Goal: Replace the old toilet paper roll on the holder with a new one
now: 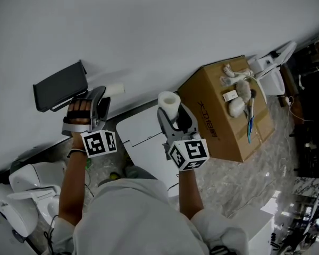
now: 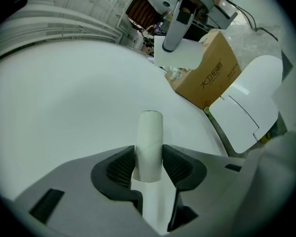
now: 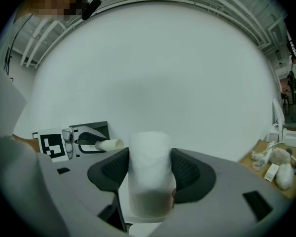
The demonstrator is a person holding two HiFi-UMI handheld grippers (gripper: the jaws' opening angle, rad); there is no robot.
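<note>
My left gripper is shut on an empty cardboard tube, which sticks out toward the white wall just right of the black paper holder. In the left gripper view the tube stands pinched between the dark pads. My right gripper is shut on a full white toilet paper roll, held upright over the toilet. The right gripper view shows that roll filling the space between its jaws, with the holder and the tube off to the left.
A brown cardboard box with several small items on top stands to the right. A white toilet lid lies below my grippers. Another white fixture sits at the lower left. The white wall fills the view ahead.
</note>
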